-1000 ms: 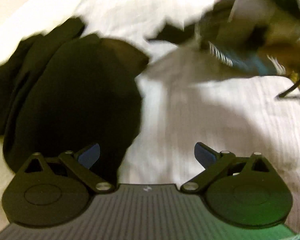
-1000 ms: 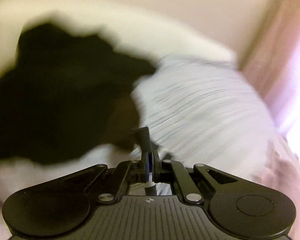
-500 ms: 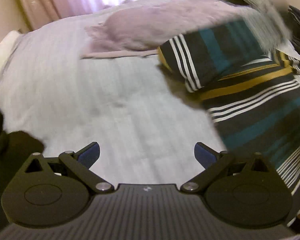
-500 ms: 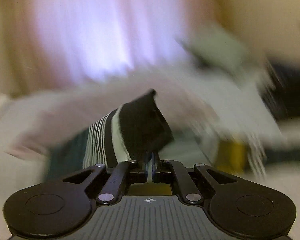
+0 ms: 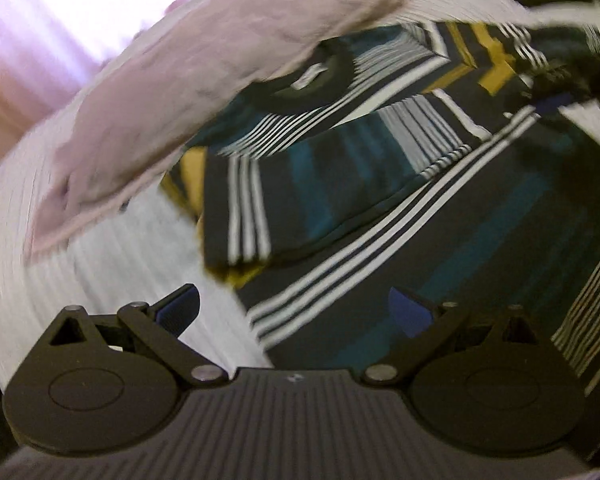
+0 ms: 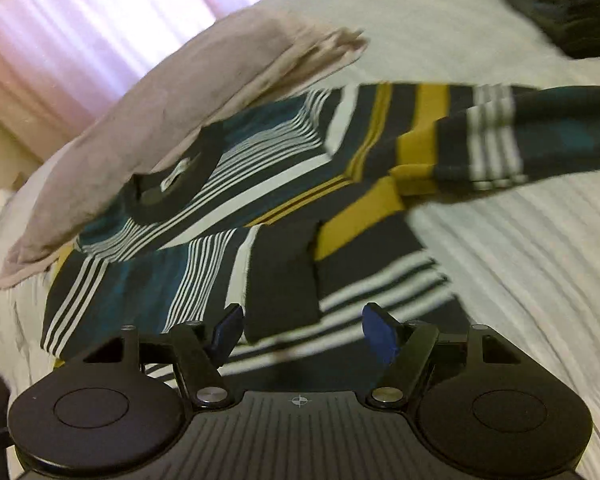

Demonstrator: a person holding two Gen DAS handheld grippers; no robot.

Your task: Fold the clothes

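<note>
One striped shirt [image 6: 260,216] laid on white ribbed bedding [image 6: 520,260], collar [image 6: 168,196] up against pink pillow [image 6: 172,108]. One sleeve already crossed over shirt body; other sleeve [image 6: 500,136] stretched out flat, away from pillow. Dark garment [image 6: 560,4] well apart from shirt, at far corner of bedding.

Right gripper [image 6: 302,328]: jaws spread wide, nothing held, poised just above shirt body below folded sleeve. Left gripper [image 5: 294,310]: jaws likewise wide apart and empty, over shirt's side edge opposite outstretched sleeve, where fabric [image 5: 420,220] meets bedding [image 5: 120,260].

Step in hand, as judged: garment laid out, first sleeve fold done, both tools free for next grasp. Next move likely calls for pinching outstretched sleeve near cuff and carrying it across shirt body, keeping fabric flat, then gripping hem for lengthwise fold.

Hidden or unclear: hem end of shirt cut off beneath both tool bodies; motion blur throughout, stripes smeared; contact of fingertips with cloth not determinable; part of collar side tucked under pillow edge.
</note>
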